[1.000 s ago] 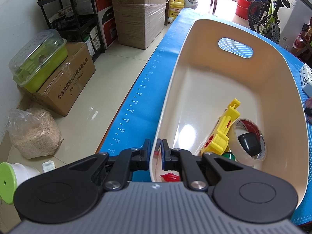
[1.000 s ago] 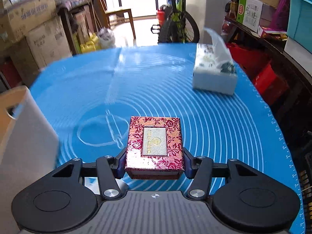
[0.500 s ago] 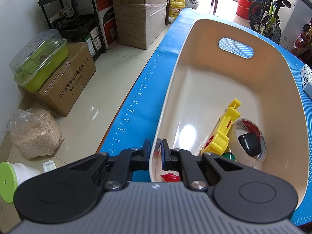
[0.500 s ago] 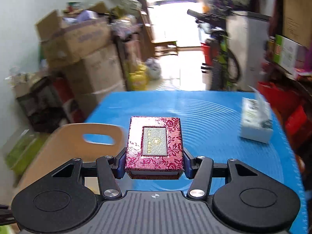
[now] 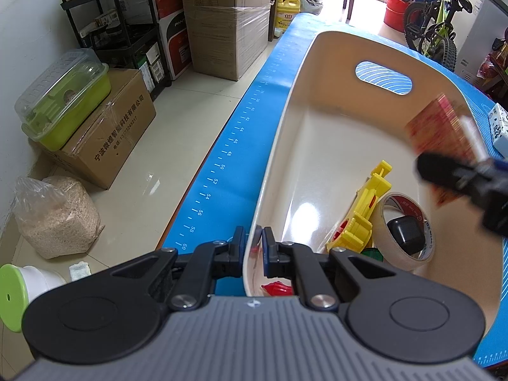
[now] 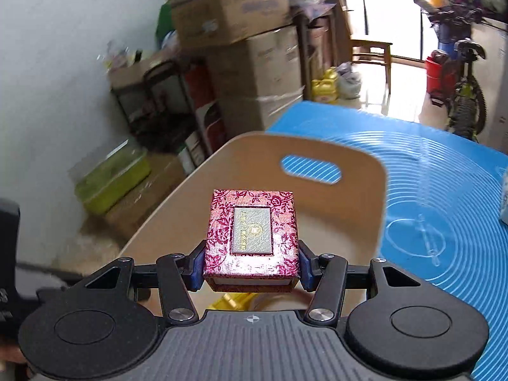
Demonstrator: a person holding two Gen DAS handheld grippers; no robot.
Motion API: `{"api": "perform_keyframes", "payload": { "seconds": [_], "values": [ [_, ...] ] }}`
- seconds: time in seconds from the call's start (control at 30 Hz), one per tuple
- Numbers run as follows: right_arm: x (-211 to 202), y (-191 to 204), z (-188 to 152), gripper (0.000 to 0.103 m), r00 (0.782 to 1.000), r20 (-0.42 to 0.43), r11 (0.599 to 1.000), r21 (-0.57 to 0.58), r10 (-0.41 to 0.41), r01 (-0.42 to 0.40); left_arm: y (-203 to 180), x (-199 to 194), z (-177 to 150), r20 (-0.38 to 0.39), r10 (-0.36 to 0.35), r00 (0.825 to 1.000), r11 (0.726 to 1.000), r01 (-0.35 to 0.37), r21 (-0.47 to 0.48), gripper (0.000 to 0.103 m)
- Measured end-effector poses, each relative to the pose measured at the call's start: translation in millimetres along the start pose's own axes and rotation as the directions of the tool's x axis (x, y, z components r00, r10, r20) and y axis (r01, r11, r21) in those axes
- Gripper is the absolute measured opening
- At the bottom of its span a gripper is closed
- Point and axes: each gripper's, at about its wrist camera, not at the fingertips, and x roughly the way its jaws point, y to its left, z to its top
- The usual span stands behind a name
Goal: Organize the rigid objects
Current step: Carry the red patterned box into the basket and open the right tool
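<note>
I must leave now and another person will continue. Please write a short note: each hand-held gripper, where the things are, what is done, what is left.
Left hand-held gripper: shut on the near rim of the beige bin.
Right hand-held gripper: shut on the red patterned box, over the bin.
Done: yellow toy, tape roll and small items are in the bin.
Left: lower the box in, release.

Off the table's left edge, a green lidded container (image 5: pixel 63 95) sits atop a printed cardboard box (image 5: pixel 108 130). A clear bag of pale granules (image 5: pixel 54 216) rests on the tiled floor nearby. Far back, a green bicycle (image 5: pixel 435 31) stands beside red buckets (image 5: pixel 397 8).
</note>
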Motion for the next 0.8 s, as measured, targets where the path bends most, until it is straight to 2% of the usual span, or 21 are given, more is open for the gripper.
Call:
{"api": "perform_keyframes", "payload": {
  "seconds": [0.17,0.43,0.47,0.63,0.7,0.8],
  "values": [
    [19.7,15.7,-12.7,0.059,0.996,-0.094,0.999,-0.04,-0.008,0.004,0.3,0.1,0.0,0.0,0.001,1.0,1.0,-0.001,0.0,0.013],
    [34.2,23.0,-25.7,0.06,0.986,-0.162,0.994,-0.102,-0.042,0.026,0.1,0.0,0.1,0.0,0.001,1.0,1.0,-0.001,0.0,0.013],
    [33.4,23.2,-26.0,0.066,0.986,-0.16,0.994,-0.107,-0.047,0.03,0.2,0.0,0.0,0.0,0.001,1.0,1.0,-0.001,0.0,0.012],
    [22.2,23.3,-20.9,0.08,0.99,-0.135,0.991,-0.131,-0.027,0.009,0.3,0.2,0.0,0.0,0.0,1.0,1.0,0.0,-0.001,0.012],
    [11.6,20.3,-19.9,0.091,0.994,-0.105,0.99,-0.142,-0.026,0.011,0.1,0.1,0.0,0.0,0.0,1.0,1.0,0.0,-0.001,0.012],
    [-4.3,13.8,-15.0,0.098,0.998,-0.061,0.988,-0.152,-0.028,0.018,0.0,0.1,0.0,0.0,0.0,1.0,1.0,0.0,-0.001,0.012]
  ]
}}
